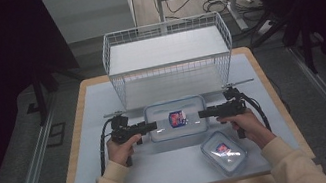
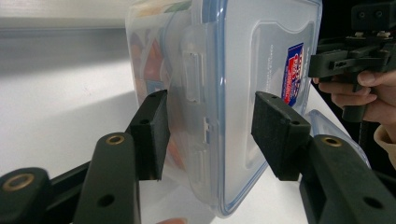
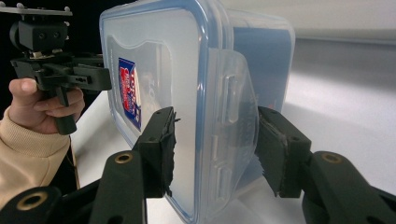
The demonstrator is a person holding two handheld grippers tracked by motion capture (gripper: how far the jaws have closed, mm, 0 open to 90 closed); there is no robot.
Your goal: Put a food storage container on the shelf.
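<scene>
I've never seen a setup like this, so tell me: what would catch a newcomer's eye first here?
Probably the clear lidded container at mid-table, with a hand-held gripper at each end: the left hand-held gripper and the right hand-held gripper, their black jaws set above and below its side latches. Behind it stands a white wire basket. A smaller lidded container lies at the near edge, by the right sleeve.

A pale surface point(image 1: 107, 132) with a wooden edge carried a white wire basket point(image 1: 169, 60) at its far side. Just before the basket lay a large clear container point(image 1: 176, 118); a smaller container point(image 1: 224, 153) sat nearer, rightward.
</scene>
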